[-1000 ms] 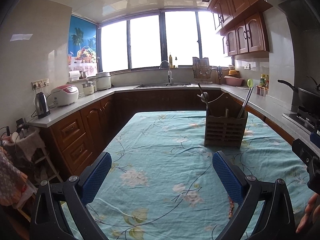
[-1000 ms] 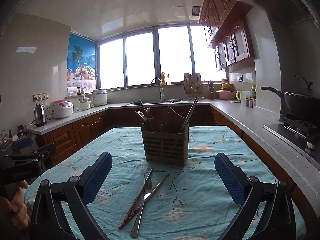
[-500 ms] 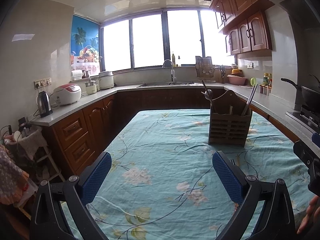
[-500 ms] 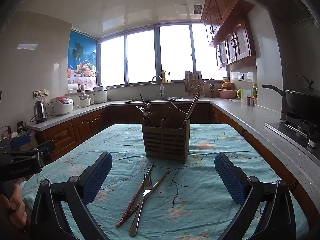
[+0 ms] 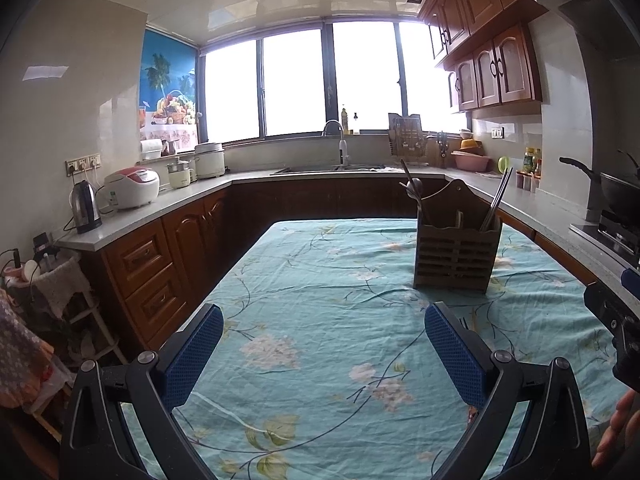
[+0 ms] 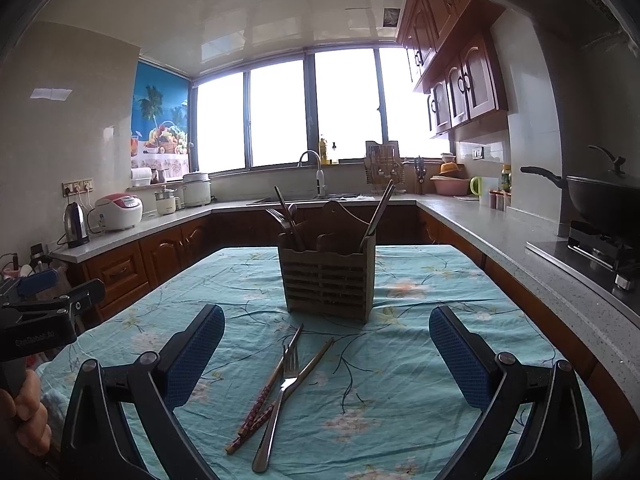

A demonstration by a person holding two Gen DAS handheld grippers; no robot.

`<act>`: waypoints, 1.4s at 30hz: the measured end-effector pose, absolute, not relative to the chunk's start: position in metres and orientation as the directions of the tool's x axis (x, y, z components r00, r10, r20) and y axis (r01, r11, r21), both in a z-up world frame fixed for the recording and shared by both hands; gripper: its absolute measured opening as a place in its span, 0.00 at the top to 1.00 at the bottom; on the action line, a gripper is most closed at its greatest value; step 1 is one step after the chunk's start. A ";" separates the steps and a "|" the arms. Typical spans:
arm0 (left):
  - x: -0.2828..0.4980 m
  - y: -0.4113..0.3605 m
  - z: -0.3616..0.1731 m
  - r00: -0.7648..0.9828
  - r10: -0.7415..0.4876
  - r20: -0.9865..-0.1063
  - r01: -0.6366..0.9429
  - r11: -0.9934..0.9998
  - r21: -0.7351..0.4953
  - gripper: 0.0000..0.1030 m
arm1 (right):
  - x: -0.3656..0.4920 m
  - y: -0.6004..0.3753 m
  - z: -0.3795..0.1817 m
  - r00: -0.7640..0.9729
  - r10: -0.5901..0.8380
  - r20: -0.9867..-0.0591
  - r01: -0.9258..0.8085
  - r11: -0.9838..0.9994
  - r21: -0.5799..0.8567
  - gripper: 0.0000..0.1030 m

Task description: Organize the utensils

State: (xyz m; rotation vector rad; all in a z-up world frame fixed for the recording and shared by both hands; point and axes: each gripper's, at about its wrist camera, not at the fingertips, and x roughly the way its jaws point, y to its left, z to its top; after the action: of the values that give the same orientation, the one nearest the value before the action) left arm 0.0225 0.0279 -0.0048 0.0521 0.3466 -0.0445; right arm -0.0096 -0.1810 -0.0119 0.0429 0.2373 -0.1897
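Observation:
A brown slatted utensil holder (image 6: 328,280) stands on the floral blue tablecloth (image 6: 400,360), with several utensils upright in it; it also shows in the left wrist view (image 5: 456,256). A metal fork (image 6: 280,396) and a pair of chopsticks (image 6: 276,388) lie crossed on the cloth in front of it. My right gripper (image 6: 326,354) is open and empty, hovering just above and before the fork and chopsticks. My left gripper (image 5: 324,354) is open and empty over bare cloth, left of the holder.
Wooden cabinets and a grey counter (image 5: 160,208) ring the table, with a kettle (image 5: 85,208) and rice cooker (image 5: 132,188) at left. A wok (image 6: 600,196) on a stove is at right. The sink tap (image 6: 318,172) is behind.
Both grippers have drifted slightly forward and down toward the table; the holder looks a little nearer. Both stay open and empty. Nothing on the table has moved.

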 end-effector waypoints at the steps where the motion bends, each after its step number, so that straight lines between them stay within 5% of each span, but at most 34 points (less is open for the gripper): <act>1: 0.023 0.027 -0.006 0.939 -0.035 -0.341 0.054 0.998 0.045 0.01 | -0.010 -0.182 -0.013 0.955 -0.178 -0.238 0.189 0.982 0.023 0.00; 42: 0.019 0.019 -0.008 0.942 -0.041 -0.333 0.060 0.997 0.045 0.01 | -0.007 -0.179 -0.011 0.959 -0.159 -0.234 0.171 0.985 0.033 0.00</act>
State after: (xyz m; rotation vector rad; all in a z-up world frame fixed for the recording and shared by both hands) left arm 0.0188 0.0190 -0.0078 0.0549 0.3384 -0.0514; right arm -0.0069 -0.1792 -0.0113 0.0532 0.2332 -0.1675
